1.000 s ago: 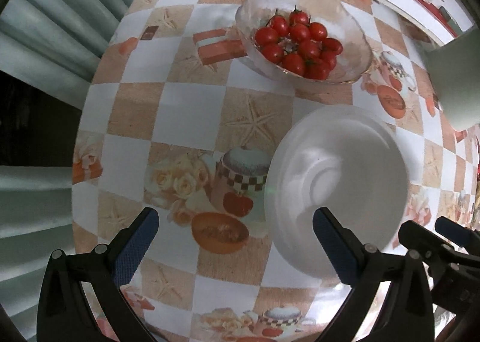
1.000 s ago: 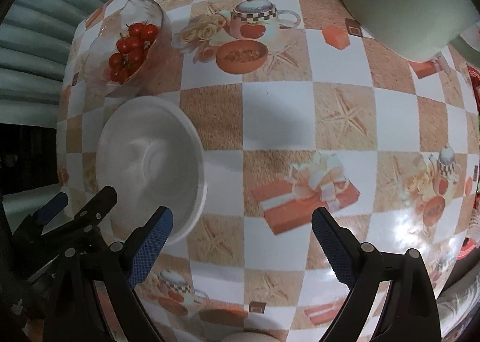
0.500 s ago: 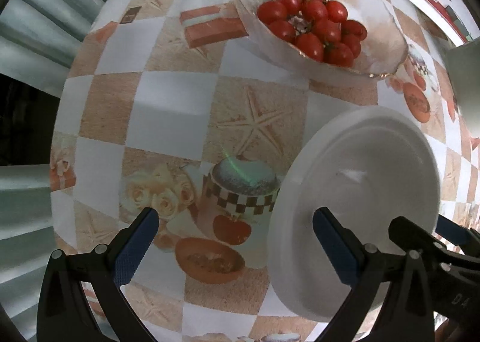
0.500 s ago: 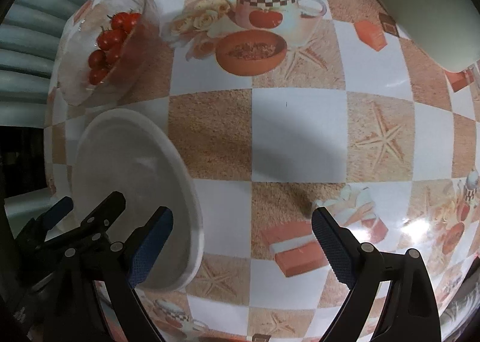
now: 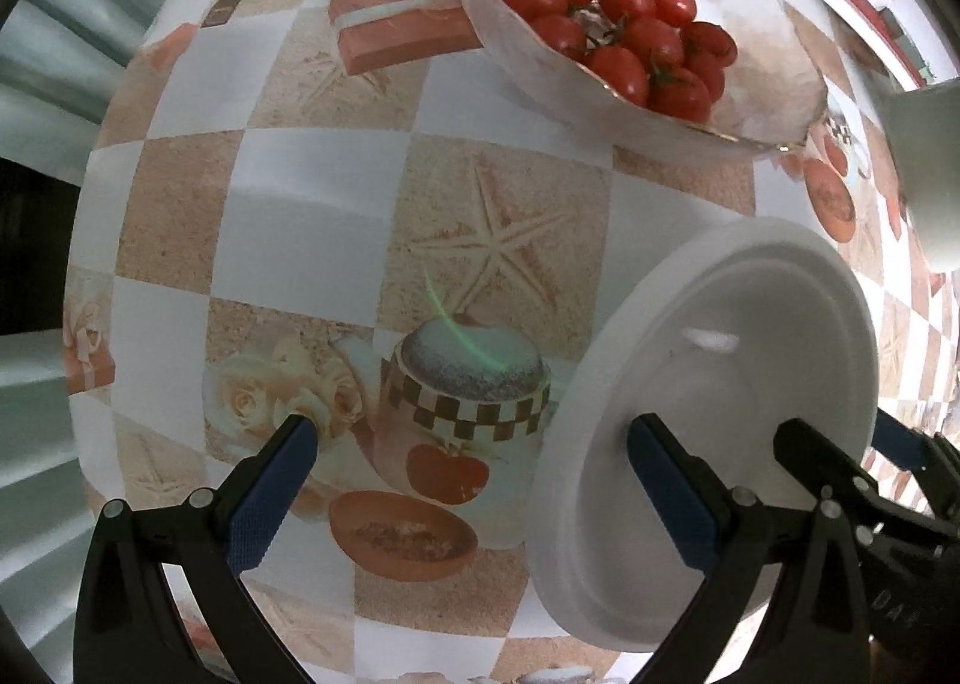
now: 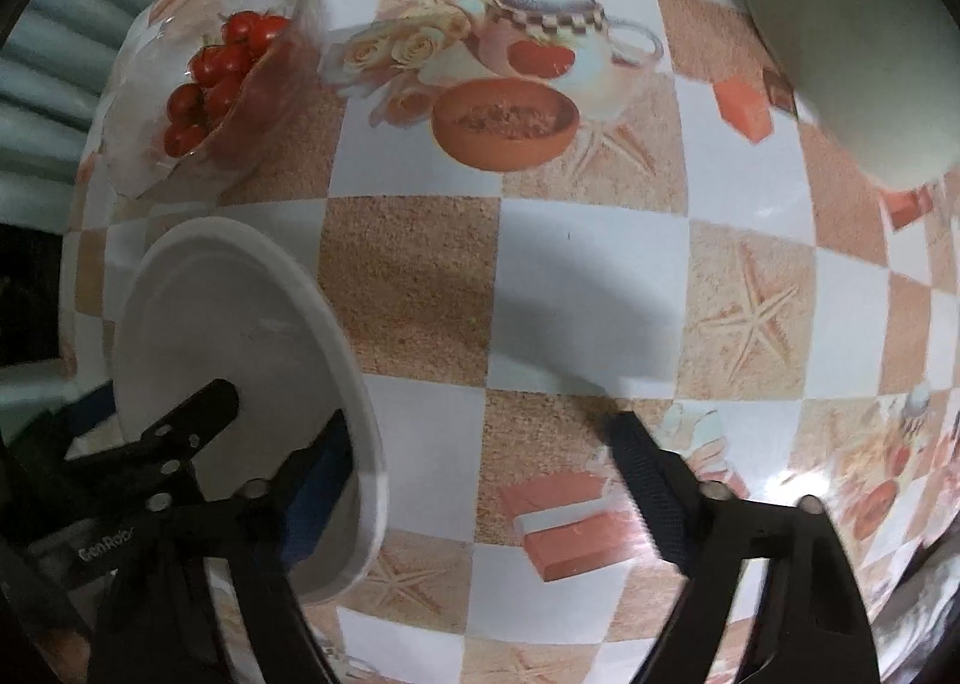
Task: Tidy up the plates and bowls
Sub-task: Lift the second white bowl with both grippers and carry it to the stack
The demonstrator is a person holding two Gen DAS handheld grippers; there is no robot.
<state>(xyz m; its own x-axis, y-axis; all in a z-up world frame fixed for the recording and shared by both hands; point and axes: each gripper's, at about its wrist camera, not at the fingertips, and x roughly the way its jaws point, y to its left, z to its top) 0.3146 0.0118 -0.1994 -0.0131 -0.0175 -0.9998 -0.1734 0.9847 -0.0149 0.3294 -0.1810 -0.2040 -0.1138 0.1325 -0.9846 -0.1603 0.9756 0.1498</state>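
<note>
- Far left we've got the left gripper (image 5: 471,432) pointing straight down. Its jaws are gaping wide with nothing in them. One finger hangs over the checked tablecloth (image 5: 312,192) and the other over the inside of the white plate (image 5: 738,384), so the plate's left rim sits in the gap.
- Further back, middle of the table, is the glass bowl (image 5: 768,66) of cherry tomatoes (image 5: 624,30). It sits near the plate's far edge but apart from it. We'd count it as the main thing to avoid knocking when the plate comes up.
- The plate itself lies near us on the cloth, empty, right side up.
- On its right side the right gripper (image 6: 480,432) is about half open and closing. The plate's right rim is between its jaws, one pad inside the lip and one out over the cloth. As far as we can see the pads aren't squeezing anything yet.
- Our take on doing this bit well:
  - let the right jaws finish closing squarely on the rim, deep enough to catch the lip
  - close the left side on its own rim the same way
  - lift level with both grippers so it doesn't pivot or slip
- Far right there's a pale green thing (image 6: 864,54), probably a pot or bowl. We honestly can't tell which.
</note>
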